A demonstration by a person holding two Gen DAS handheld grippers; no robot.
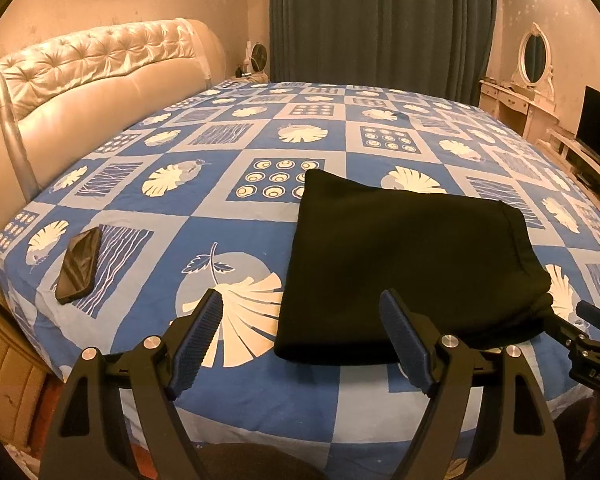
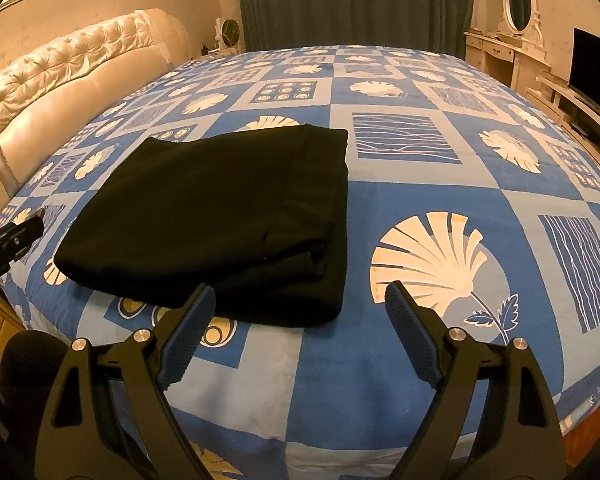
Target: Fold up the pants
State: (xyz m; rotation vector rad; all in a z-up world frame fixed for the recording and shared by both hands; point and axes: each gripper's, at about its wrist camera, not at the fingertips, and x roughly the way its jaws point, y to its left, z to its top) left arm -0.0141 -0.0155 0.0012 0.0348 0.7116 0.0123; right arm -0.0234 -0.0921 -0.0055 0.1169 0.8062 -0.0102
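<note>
Left wrist view
Left gripper (image 1: 302, 304): we see its jaws spread wide with nothing between them; the ribbed blue pads (image 1: 196, 340) hang over the near edge of the bed, and the black arms are cut off at the bottom of the frame.
Pants (image 1: 404, 268): we see a black, matte, soft bundle folded into a rough rectangle, lying flat right of centre; its near edge is partly hidden behind the right-hand finger.
Bed cover (image 1: 228, 232): smooth cotton in blue and pale grey squares with white fan-shaped leaves and ringed dots.
Phone (image 1: 79, 265): a dark, glossy slab lying on the cover at lower left, well apart from the pants.
Right gripper (image 1: 592, 316): only a black tip pokes in at the right edge; we cannot tell its state from here.
Headboard (image 1: 92, 68): padded, buttoned, shiny cream at upper left.

Right wrist view
Right gripper (image 2: 300, 300): we see it wide apart and empty, tips just short of the pants.
Pants (image 2: 220, 216): left of centre, stacked layers showing along the right side; we cannot count the folds in the dark cloth.
Left gripper (image 2: 16, 236): a black tip at the left edge, mostly cut off.
Curtain (image 2: 352, 4): heavy, pleated, dark green at the top centre.
</note>
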